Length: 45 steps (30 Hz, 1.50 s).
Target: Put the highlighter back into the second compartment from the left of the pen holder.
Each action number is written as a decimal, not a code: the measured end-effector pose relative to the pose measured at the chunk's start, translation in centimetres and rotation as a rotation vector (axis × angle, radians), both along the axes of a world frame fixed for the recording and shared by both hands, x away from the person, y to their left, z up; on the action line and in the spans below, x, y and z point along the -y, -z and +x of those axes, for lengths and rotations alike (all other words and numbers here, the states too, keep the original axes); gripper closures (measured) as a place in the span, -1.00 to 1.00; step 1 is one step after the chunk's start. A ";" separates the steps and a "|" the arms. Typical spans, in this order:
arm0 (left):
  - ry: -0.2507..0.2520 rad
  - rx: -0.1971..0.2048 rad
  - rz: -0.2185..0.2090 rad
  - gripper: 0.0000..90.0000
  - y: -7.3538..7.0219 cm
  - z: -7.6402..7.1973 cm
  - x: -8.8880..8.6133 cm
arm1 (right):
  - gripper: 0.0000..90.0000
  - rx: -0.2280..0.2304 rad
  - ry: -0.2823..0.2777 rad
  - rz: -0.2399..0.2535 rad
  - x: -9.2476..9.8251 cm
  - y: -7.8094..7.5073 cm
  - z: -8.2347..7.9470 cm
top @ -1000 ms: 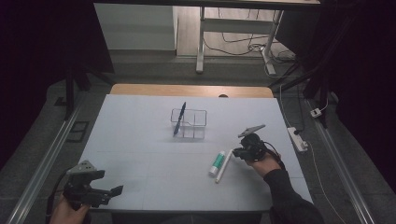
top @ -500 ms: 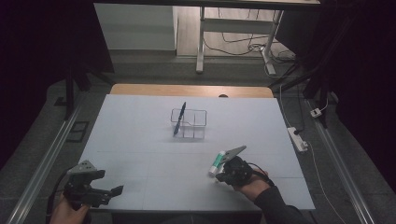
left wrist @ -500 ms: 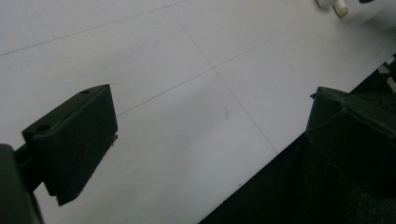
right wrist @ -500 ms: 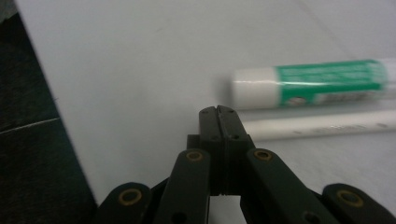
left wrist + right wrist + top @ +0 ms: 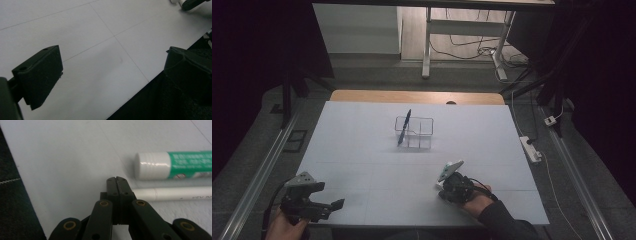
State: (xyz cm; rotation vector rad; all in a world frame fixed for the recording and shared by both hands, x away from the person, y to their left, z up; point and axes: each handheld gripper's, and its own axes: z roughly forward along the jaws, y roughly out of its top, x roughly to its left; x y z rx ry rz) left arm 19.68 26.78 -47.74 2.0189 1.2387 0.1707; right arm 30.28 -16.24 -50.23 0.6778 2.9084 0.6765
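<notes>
Right gripper (image 5: 117,180), jaws pressed together with nothing between them, rests on the bench (image 5: 62,152) just beside a white pen (image 5: 175,193) and a green-labelled tube (image 5: 172,165). To grasp either, part the jaws first. Left gripper (image 5: 324,206) idles, jaws wide.

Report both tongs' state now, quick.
Left tongs: open, holding nothing, over the bare table.
Right tongs: closed, holding nothing, beside the glue stick and white pen.

White table (image 5: 362,150) bears organizer (image 5: 414,132), tube (image 5: 175,165), pen (image 5: 175,193).
</notes>
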 end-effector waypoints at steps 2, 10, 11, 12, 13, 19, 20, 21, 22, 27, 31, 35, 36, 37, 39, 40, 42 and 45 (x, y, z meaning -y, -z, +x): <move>0.000 0.001 -0.001 -0.95 0.0 0.0 0.0 | 1.00 -0.003 0.010 -0.004 0.3 0.0 0.1; 0.000 0.001 0.000 -0.95 0.0 0.0 0.0 | 1.00 -0.009 0.050 -0.024 1.8 -0.2 0.6; -0.001 0.001 0.000 -0.95 0.0 0.0 0.0 | 1.00 -0.008 0.055 -0.026 2.0 -0.2 0.7; 0.000 0.000 0.000 -0.95 0.0 0.0 0.0 | 1.00 -0.009 0.061 -0.028 2.2 -0.2 0.8; -0.001 0.000 0.001 -0.95 0.0 0.0 0.0 | 1.00 -0.011 0.071 -0.027 2.4 -0.3 0.8; -0.001 0.000 0.000 -0.95 0.0 0.0 0.0 | 1.00 -0.002 0.102 -0.032 3.5 -0.4 1.2; -0.001 0.000 0.001 -0.95 0.0 0.0 0.0 | 1.00 0.006 0.106 -0.040 3.6 -0.4 1.2; 0.000 0.000 0.001 -0.95 0.0 0.0 0.0 | 1.00 0.007 0.113 -0.047 3.8 -0.4 1.3; -0.001 0.000 0.000 -0.95 0.0 0.0 0.0 | 1.00 0.005 0.120 -0.046 4.0 -0.4 1.4; -0.001 0.000 0.001 -0.95 0.0 0.0 0.0 | 1.00 0.013 0.132 -0.030 4.3 -0.6 1.5; -0.001 -0.002 0.003 -0.95 0.0 0.0 0.0 | 1.00 0.025 0.120 0.003 3.8 -1.0 1.4; 0.000 -0.002 0.005 -0.95 0.0 0.0 0.1 | 1.00 0.016 0.092 0.014 2.5 -0.9 1.3; 0.000 -0.002 0.005 -0.95 0.0 0.0 0.1 | 1.00 0.014 0.082 0.007 2.1 -0.8 1.3; 0.000 -0.002 0.005 -0.95 0.0 0.0 0.1 | 1.00 0.012 0.078 -0.002 1.7 -0.7 1.3; 0.000 -0.001 0.004 -0.95 0.0 0.0 0.0 | 1.00 0.011 0.072 -0.018 1.3 -0.4 1.4; 0.000 -0.002 0.004 -0.95 0.0 0.0 0.0 | 1.00 0.010 0.070 -0.024 1.2 -0.2 1.6; 0.001 -0.003 0.004 -0.95 0.0 0.0 0.0 | 1.00 0.006 0.077 -0.022 1.1 -0.1 1.8; 0.001 -0.001 0.007 -0.95 0.0 0.0 0.1 | 1.00 0.005 0.089 -0.022 1.1 0.0 1.9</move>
